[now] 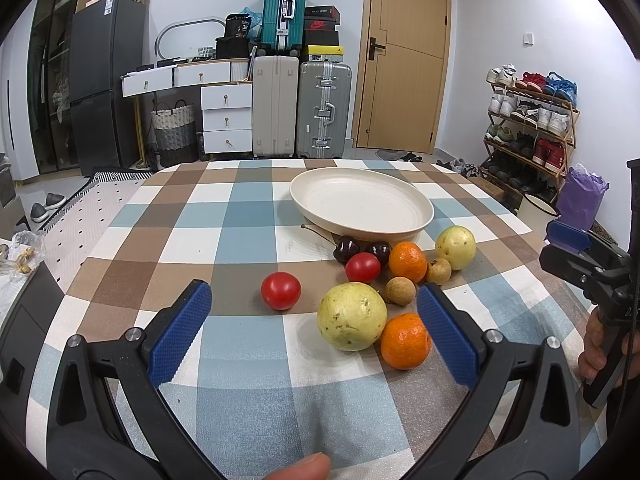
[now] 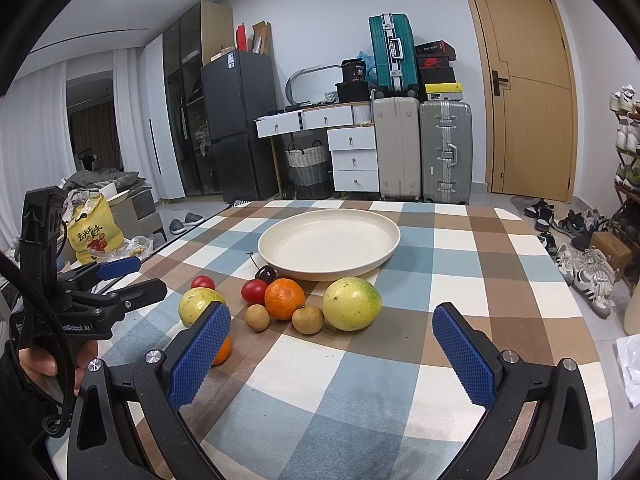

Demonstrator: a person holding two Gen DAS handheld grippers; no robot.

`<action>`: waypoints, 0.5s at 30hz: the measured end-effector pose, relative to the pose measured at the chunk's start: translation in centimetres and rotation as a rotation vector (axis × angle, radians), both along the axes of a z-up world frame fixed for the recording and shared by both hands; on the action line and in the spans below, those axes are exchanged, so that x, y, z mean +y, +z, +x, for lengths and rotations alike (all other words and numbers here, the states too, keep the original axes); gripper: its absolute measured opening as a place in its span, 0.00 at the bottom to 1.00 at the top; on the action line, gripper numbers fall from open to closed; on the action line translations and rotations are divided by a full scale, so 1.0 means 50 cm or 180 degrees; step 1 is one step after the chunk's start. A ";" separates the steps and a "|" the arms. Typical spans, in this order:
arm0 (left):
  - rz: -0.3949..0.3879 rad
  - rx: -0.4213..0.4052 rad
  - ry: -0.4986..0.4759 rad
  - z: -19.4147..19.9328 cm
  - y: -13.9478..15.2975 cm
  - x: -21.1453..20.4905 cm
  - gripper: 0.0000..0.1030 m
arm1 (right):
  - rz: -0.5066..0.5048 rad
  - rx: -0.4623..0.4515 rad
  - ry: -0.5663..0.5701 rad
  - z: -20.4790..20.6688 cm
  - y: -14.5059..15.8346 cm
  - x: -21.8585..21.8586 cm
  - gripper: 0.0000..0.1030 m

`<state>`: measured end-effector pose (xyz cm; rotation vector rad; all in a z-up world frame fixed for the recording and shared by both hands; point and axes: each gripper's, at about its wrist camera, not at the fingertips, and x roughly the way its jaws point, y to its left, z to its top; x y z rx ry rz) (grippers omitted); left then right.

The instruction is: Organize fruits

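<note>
An empty cream plate (image 1: 320, 196) (image 2: 288, 236) sits on the checked tablecloth. In front of it lie loose fruits: two yellow-green guavas (image 1: 352, 316) (image 2: 352, 303), two oranges (image 1: 405, 341) (image 2: 284, 298), two red tomatoes (image 1: 281, 290) (image 2: 254, 291), dark cherries (image 1: 347, 249) (image 2: 266, 273) and small brown longans (image 1: 401, 290) (image 2: 307, 319). My left gripper (image 1: 314, 322) is open and empty, just short of the near guava. My right gripper (image 2: 332, 354) is open and empty, a little behind the fruits.
The table's far edge (image 1: 320, 161) faces suitcases, drawers and a door. A shoe rack (image 1: 532, 120) stands at the right. A yellow bag (image 2: 94, 232) sits left of the table. The right gripper shows at the right edge of the left wrist view (image 1: 580, 256).
</note>
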<state>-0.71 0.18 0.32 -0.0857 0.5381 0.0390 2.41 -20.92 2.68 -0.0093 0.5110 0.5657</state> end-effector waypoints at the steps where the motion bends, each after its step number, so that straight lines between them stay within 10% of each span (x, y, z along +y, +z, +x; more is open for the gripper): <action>1: -0.0001 0.0001 -0.0002 -0.001 0.000 0.000 0.99 | 0.0002 0.0012 -0.0003 0.005 -0.008 -0.002 1.00; 15: -0.0006 -0.0002 -0.0004 -0.001 0.000 0.001 0.99 | 0.0001 0.0025 -0.0004 0.006 -0.010 -0.003 1.00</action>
